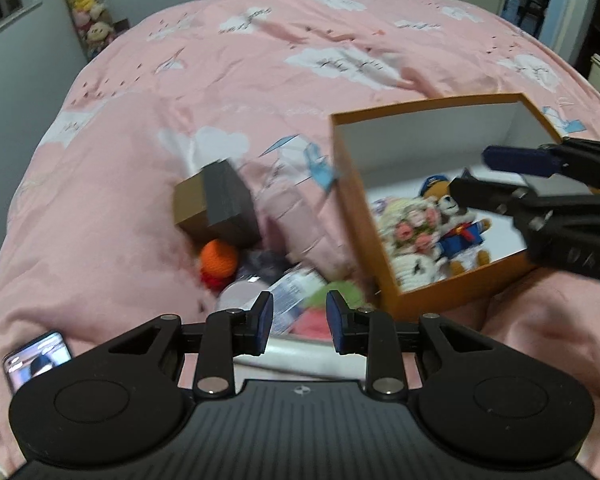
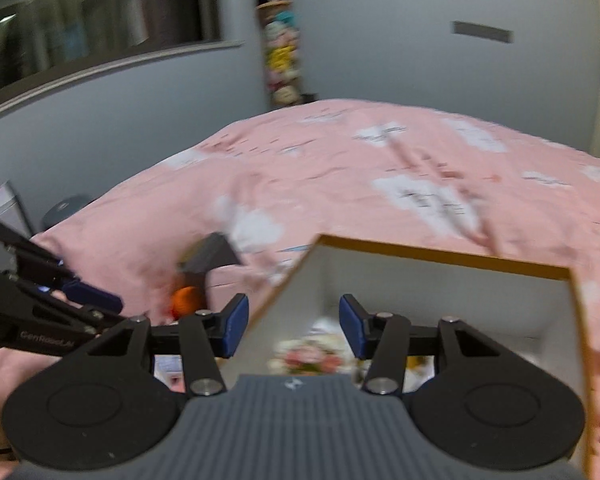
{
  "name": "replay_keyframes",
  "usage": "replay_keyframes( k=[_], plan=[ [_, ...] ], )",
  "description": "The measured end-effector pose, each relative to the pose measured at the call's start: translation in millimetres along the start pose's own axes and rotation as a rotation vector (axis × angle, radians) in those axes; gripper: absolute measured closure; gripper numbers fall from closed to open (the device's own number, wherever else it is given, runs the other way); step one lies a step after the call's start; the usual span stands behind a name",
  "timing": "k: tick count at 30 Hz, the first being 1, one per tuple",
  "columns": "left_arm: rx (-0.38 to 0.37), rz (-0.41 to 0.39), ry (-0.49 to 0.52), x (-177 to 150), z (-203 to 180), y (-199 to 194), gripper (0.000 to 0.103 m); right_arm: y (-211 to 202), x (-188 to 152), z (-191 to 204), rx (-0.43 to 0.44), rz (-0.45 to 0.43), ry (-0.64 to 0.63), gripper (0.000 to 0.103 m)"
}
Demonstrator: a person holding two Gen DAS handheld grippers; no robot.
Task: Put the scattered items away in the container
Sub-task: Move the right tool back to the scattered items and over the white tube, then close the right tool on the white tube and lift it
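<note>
An orange box (image 1: 380, 248) with white inside stands on the pink bed at right; it holds a crochet flower bouquet (image 1: 410, 228) and a plush bear in blue (image 1: 458, 228). To its left lie a brown-grey carton (image 1: 216, 204), an orange crochet toy (image 1: 219, 260), a plastic packet (image 1: 292, 296) and a green-red soft item (image 1: 320, 308). My left gripper (image 1: 299, 318) is open and empty just above that pile. My right gripper (image 2: 293, 326) is open and empty over the box's (image 2: 284, 280) left wall; it also shows in the left wrist view (image 1: 476, 172).
A phone (image 1: 36, 360) with a lit screen lies on the bed at near left. A column of plush toys (image 2: 278, 40) hangs on the grey wall behind the bed. The pink cloud-print duvet (image 1: 260, 80) stretches back. Shelves stand at far right.
</note>
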State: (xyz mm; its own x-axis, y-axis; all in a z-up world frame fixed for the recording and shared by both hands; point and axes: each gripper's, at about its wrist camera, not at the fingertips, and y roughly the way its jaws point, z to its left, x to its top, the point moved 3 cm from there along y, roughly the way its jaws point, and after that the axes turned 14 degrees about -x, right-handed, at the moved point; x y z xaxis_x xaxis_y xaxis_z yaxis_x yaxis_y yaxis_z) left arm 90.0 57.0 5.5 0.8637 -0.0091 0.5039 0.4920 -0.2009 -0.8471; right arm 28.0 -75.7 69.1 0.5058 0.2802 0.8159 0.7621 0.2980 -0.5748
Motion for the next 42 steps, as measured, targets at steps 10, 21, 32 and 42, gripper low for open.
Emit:
replay_keyframes(
  k=[10, 21, 32, 42],
  plan=[
    [-0.023, 0.055, -0.121, -15, 55, -3, 0.069, 42, -7, 72, 0.157, 0.111, -0.13, 0.06],
    [-0.007, 0.131, -0.089, -27, 55, 17, 0.069, 75, -40, 129, 0.269, 0.253, -0.357, 0.061],
    [0.037, 0.143, -0.081, -29, 60, 22, 0.069, 102, -53, 151, 0.302, 0.342, -0.428, 0.059],
    [0.054, 0.13, -0.08, -27, 65, 16, 0.069, 104, -58, 154, 0.298, 0.34, -0.432, 0.067]
  ],
)
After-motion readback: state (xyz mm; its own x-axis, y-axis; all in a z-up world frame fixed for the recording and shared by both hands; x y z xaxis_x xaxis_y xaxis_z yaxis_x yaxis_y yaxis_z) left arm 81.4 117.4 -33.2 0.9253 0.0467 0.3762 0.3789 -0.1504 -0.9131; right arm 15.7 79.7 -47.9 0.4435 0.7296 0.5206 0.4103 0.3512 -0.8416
